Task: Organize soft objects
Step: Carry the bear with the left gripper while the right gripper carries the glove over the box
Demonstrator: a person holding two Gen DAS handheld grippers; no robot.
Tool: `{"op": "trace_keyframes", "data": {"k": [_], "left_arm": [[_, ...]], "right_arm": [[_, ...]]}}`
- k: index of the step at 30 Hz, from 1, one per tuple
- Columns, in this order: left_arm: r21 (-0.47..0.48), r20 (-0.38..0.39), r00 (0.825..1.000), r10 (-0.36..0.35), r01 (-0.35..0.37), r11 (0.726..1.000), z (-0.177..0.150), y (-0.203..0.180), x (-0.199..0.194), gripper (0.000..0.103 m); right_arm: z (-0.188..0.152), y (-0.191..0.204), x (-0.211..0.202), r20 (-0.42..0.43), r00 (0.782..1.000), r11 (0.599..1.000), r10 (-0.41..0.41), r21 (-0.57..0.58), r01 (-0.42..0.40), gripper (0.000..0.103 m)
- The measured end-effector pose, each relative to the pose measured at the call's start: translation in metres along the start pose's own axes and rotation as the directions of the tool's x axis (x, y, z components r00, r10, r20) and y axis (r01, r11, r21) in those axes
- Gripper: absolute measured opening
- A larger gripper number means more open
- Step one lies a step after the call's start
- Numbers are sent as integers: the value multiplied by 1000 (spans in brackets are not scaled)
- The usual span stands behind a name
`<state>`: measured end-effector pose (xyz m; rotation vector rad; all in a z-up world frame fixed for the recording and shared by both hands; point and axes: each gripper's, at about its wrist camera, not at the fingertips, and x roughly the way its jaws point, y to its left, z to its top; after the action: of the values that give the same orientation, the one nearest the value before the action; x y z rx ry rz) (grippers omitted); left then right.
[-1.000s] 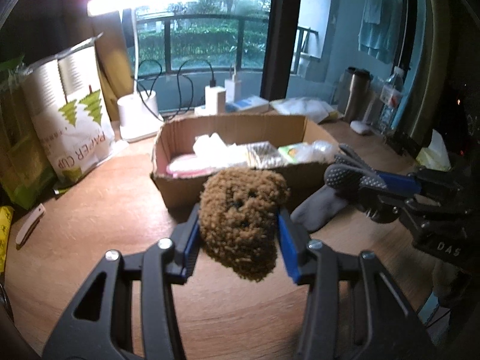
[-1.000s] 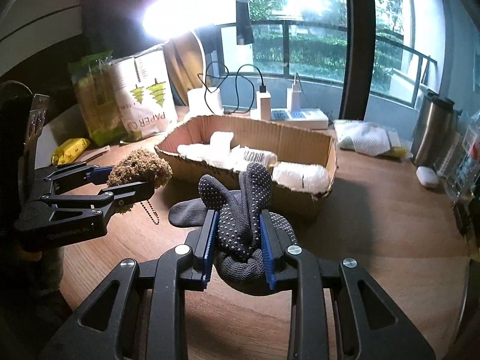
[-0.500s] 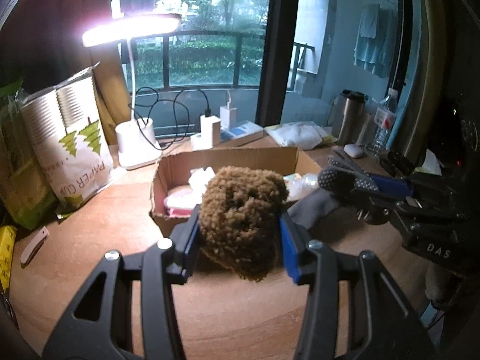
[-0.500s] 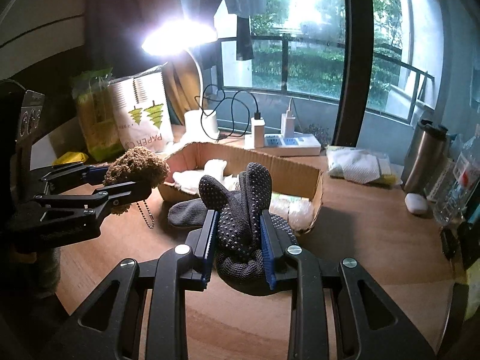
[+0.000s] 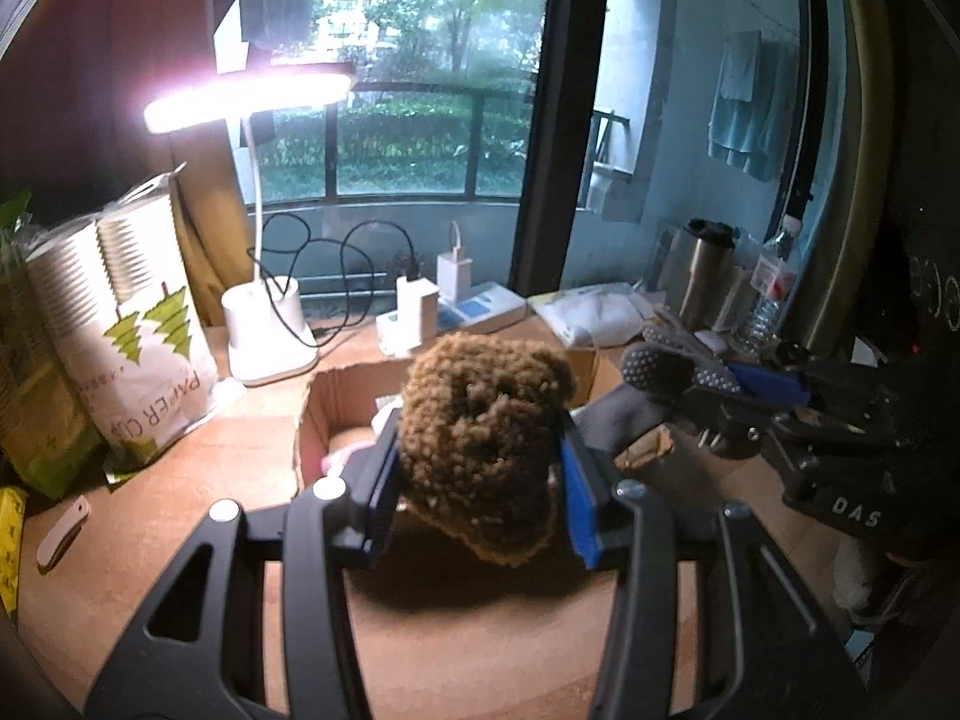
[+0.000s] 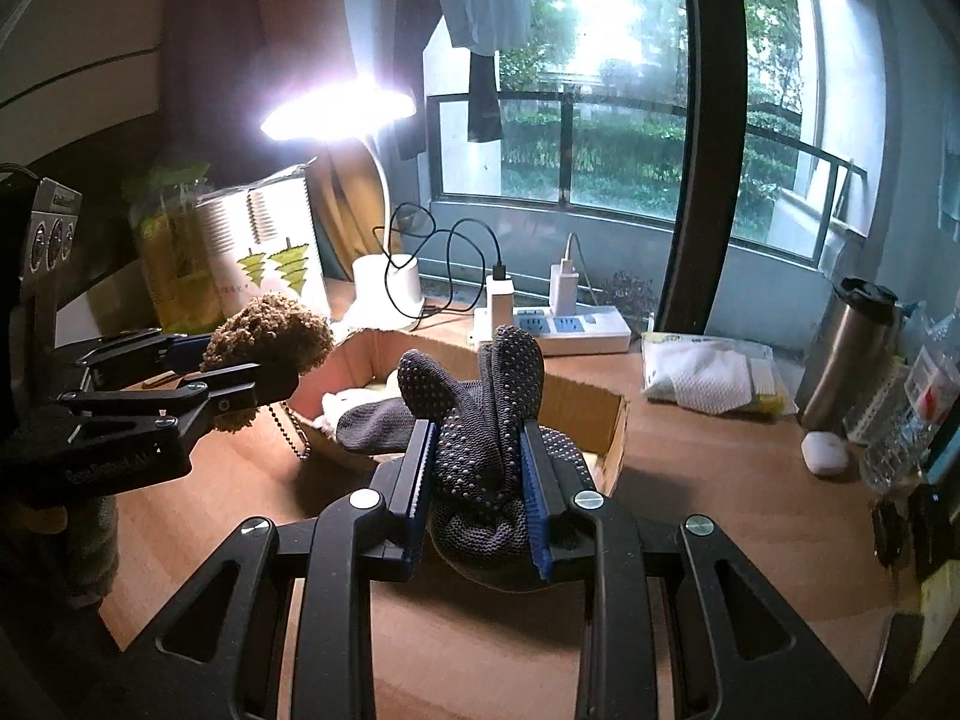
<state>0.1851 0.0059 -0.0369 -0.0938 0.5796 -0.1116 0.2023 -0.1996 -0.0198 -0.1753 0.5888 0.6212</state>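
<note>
My left gripper (image 5: pixel 477 468) is shut on a curly brown plush toy (image 5: pixel 483 438), held in the air in front of the open cardboard box (image 5: pixel 312 414). From the right wrist view the same plush toy (image 6: pixel 267 333) shows at the left with a ball chain (image 6: pixel 294 432) hanging under it. My right gripper (image 6: pixel 477 468) is shut on a dark grey dotted glove (image 6: pixel 480 414), lifted just before the cardboard box (image 6: pixel 612 420). White soft items lie inside the box, mostly hidden behind the held things.
A lit white desk lamp (image 5: pixel 264 324), a bag of paper cups (image 5: pixel 120 330), chargers and a power strip (image 6: pixel 558 324) stand behind the box. A steel flask (image 6: pixel 852 348), a water bottle and a white cloth packet (image 6: pixel 702 372) sit at the right.
Both grippers have risen with their loads and moved towards the box, which now sits lower in both views and is more hidden behind the plush toy and the glove.
</note>
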Motion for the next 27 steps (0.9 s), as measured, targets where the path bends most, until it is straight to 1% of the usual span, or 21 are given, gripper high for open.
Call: {"op": "trace_keyframes", "data": {"k": [3, 7, 11, 17, 22, 27], "left_arm": [[-6, 18, 1000, 0, 0, 1000, 7, 2, 3, 47], [-22, 61, 998, 7, -6, 1000, 19, 7, 5, 47], [-25, 80, 997, 14, -12, 1000, 29, 10, 10, 47], [-33, 110, 994, 6, -2, 999, 43, 13, 18, 48], [-50, 106, 994, 18, -12, 999, 43, 21, 33, 48], [-74, 64, 998, 19, -14, 997, 35, 32, 57, 48]], "right_arm": [[5, -3, 5, 5, 1000, 1000, 2, -5, -2, 29], [11, -6, 11, 16, 1000, 1000, 5, -3, -5, 29], [17, -10, 16, 27, 1000, 1000, 3, 1, -3, 29], [26, -19, 23, 37, 999, 1000, -8, 9, 8, 29], [32, -23, 39, 31, 999, 1000, -18, 15, 17, 29], [33, -26, 57, 11, 1000, 1000, -14, 24, 14, 29]]}}
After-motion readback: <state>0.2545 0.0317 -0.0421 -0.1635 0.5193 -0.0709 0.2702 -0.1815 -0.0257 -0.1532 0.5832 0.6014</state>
